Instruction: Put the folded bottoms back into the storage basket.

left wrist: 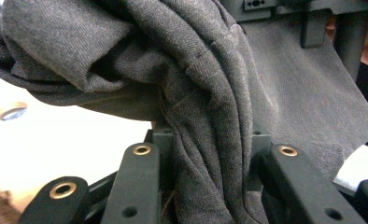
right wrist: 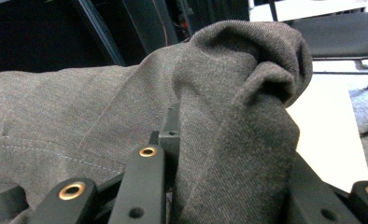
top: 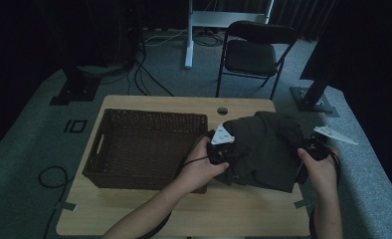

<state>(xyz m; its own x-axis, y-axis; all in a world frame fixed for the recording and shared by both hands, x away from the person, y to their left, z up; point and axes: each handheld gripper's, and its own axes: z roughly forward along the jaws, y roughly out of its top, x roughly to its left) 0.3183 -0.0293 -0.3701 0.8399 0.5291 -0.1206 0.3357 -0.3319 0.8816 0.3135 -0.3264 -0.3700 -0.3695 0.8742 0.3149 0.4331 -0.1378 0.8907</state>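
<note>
1. Left gripper (left wrist: 210,154): jaws clamped on a bunched fold of the dark grey woven garment (left wrist: 182,79), cloth squeezed between them and spilling upward.
2. Right gripper (right wrist: 219,158): jaws likewise closed on a thick rolled fold of the same garment, fabric draped over one jaw (stitch line visible on the flat part at left).
3. Seen from the high view: left gripper (top: 219,147) at the garment's left edge, right gripper (top: 313,148) at its right edge, garment (top: 266,149) stretched between the two over the right half of the light wooden table (top: 149,209).
4. Just left of the garment, touching or nearly touching the left hand (top: 200,167): dark brown rectangular wicker basket (top: 144,122), open side up.
5. Small round hole (top: 222,110) in the tabletop near the far edge, just beyond the garment.
6. Beyond the table, on grey carpet: black folding chair (top: 253,50), well apart; loose cables (top: 149,74) on the floor to its left.
</note>
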